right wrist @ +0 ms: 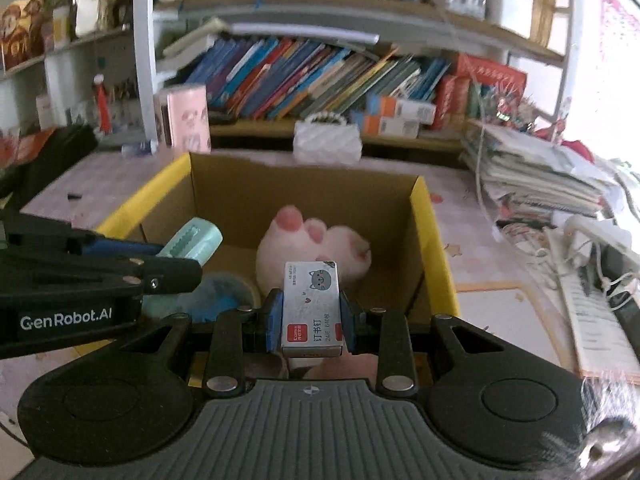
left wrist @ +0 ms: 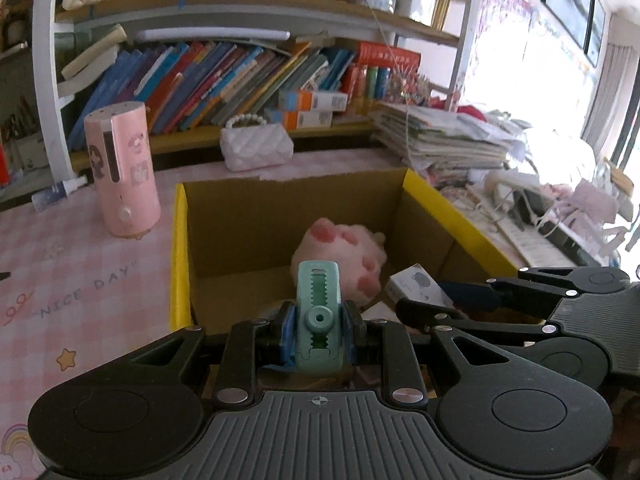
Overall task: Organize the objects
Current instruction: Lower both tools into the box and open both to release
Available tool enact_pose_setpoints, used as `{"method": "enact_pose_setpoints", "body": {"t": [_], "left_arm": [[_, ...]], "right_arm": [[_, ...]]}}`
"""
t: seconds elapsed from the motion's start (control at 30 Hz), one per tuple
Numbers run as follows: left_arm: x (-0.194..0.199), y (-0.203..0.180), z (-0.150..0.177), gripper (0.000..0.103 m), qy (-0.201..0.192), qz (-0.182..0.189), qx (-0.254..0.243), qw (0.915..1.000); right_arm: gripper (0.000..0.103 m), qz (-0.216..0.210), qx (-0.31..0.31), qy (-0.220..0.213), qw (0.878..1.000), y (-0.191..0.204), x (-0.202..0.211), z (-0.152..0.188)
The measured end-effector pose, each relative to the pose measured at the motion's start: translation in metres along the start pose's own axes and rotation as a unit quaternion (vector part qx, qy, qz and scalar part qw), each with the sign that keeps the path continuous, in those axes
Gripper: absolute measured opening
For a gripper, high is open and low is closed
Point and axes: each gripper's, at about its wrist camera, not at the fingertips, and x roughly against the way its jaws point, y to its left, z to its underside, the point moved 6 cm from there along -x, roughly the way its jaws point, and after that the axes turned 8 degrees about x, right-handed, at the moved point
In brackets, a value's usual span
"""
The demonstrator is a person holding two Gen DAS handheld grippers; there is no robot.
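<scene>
An open cardboard box [left wrist: 188, 248] [right wrist: 436, 240] with yellow outer walls stands on the pink desk. Inside lies a pink paw-shaped plush [left wrist: 348, 252] [right wrist: 316, 248], and in the right wrist view a blue roll [right wrist: 224, 296] lies beside it. My left gripper [left wrist: 318, 328] is shut on a mint-green stapler [left wrist: 318, 312] [right wrist: 192, 244], held over the box's near edge. My right gripper [right wrist: 310, 320] is shut on a small white staple box [right wrist: 310, 308] [left wrist: 416, 286] with a cat picture, also over the near side of the box.
A pink cylindrical humidifier [left wrist: 122, 168] stands left of the box, a white quilted purse [left wrist: 256, 146] behind it. Bookshelves [left wrist: 248, 80] fill the back. Stacked papers [left wrist: 448, 136] and cables [right wrist: 580, 264] crowd the right side.
</scene>
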Motion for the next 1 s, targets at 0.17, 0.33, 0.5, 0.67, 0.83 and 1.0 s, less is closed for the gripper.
{"method": "enact_pose_setpoints", "body": {"t": [0.17,0.33,0.5,0.67,0.83,1.0], "left_arm": [[-0.012,0.000,0.006,0.023,0.019,-0.013,-0.005,0.9997],[-0.018,-0.002,0.010,0.022,0.032,-0.029,-0.020,0.9989],[-0.018,-0.002,0.011,0.022,0.032,-0.039,-0.026,0.9984],[-0.017,-0.002,0.010,0.023,0.031,-0.045,-0.024,0.9982],[-0.009,-0.003,0.010,0.028,0.021,-0.052,-0.018,0.9983],[0.011,0.002,0.008,0.055,-0.013,-0.074,0.002,0.9971]], "right_arm": [[0.028,-0.022,-0.012,0.017,1.000,-0.005,-0.013,0.004],[0.028,-0.053,-0.049,0.044,0.996,-0.010,-0.024,0.008],[0.029,-0.060,-0.048,0.053,0.996,-0.008,-0.027,0.008],[0.029,-0.063,-0.047,0.056,0.995,-0.008,-0.027,0.008],[0.029,-0.061,-0.049,0.055,0.995,-0.009,-0.025,0.008],[0.036,-0.048,-0.040,0.035,0.997,-0.010,-0.012,0.005]]}}
